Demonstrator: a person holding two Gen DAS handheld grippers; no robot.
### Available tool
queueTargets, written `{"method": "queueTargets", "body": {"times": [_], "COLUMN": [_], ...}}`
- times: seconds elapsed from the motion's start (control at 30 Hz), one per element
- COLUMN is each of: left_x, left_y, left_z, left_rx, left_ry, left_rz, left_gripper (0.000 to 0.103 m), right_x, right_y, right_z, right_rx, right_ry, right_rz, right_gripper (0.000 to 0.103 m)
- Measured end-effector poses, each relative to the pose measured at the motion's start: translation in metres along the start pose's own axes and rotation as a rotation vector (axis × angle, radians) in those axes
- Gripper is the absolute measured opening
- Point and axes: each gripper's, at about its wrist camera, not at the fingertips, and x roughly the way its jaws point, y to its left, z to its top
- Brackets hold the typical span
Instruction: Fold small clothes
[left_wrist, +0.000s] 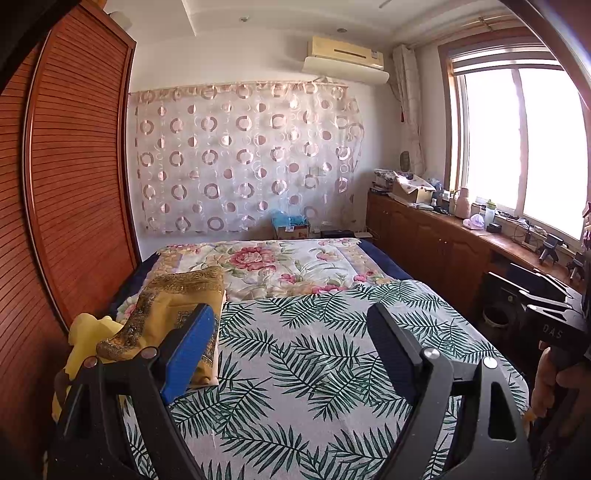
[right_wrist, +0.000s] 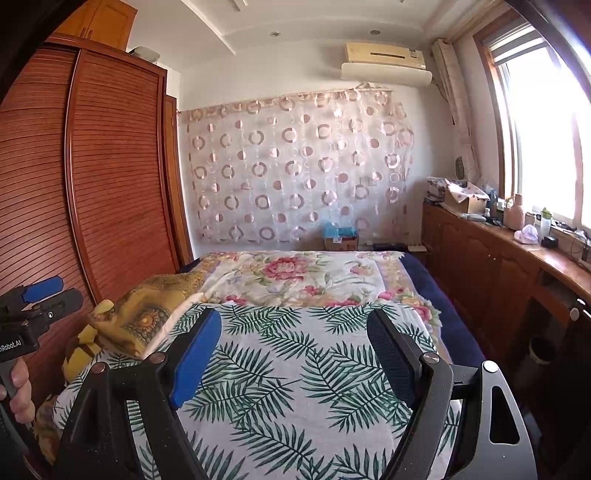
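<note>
The only garment-like pieces I see are a folded yellow cloth (left_wrist: 177, 310) with gold brocade edging and a plain yellow bundle (left_wrist: 86, 339) beside it, both at the left edge of the bed (left_wrist: 388, 266), just by my left gripper (left_wrist: 295, 354). Whether they are the small clothes, I cannot tell. The cloth is stiff-looking and ornate; the bundle is soft and crumpled. Under both grippers lies a flat palm-leaf sheet (left_wrist: 314, 369), thin and smooth, bare where I hover. Beyond it is a rumpled floral quilt (left_wrist: 280, 266). My left gripper's jaws stand wide apart, nothing between them; my right gripper (right_wrist: 295, 358) is likewise spread and empty. Left of the bed a slatted wooden wardrobe (left_wrist: 74, 166) crowds close. To the right, a wooden cabinet (left_wrist: 436, 240) under the window (left_wrist: 524, 140) carries clutter. A sheer curtain (left_wrist: 240, 158) with ring patterns hangs on the far wall.
</note>
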Motion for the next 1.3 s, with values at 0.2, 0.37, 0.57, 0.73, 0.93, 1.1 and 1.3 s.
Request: {"method": "queueTargets", "body": {"times": [0.2, 0.37, 0.57, 0.73, 0.93, 1.1, 1.3], "left_x": [-0.0006, -0.0017, -0.0005, -0.0004, -0.0005, -0.0005, -0.0003], "left_y": [0.0002, 0.0035, 0.0051, 0.0055, 0.0045, 0.0053, 0.0049], "left_z": [-0.0007, -0.0010, -0.0006, -0.0008, -0.0015, -0.0012, -0.0014], "left_rx": [0.000, -0.002, -0.005, -0.002, -0.003, -0.002, -0.002], "left_ry": [0.002, 0.008, 0.012, 0.011, 0.012, 0.012, 0.010], "left_rz": [0.002, 0.007, 0.012, 0.012, 0.012, 0.012, 0.011], "left_gripper": [0.085, 0.085, 0.085, 0.085, 0.085, 0.085, 0.085], "right_x": [0.0000, 0.0005, 0.0009, 0.0016, 0.0023, 0.0021, 0.0021], "right_y": [-0.0007, -0.0028, -0.0036, -0.0045, -0.0060, -0.0061, -0.0068], "right_z": [-0.0010, -0.0023, -0.0019, -0.0026, -0.0029, -0.0032, -0.0040], "right_rx": [0.001, -0.005, -0.005, -0.005, -0.006, -0.005, -0.006], "right_ry": [-0.001, -0.001, -0.001, 0.001, 0.002, 0.001, 0.000], "right_rz": [0.003, 0.002, 0.004, 0.005, 0.006, 0.006, 0.007], "right_gripper": [0.083, 0.083, 0.083, 0.083, 0.083, 0.083, 0.083]}}
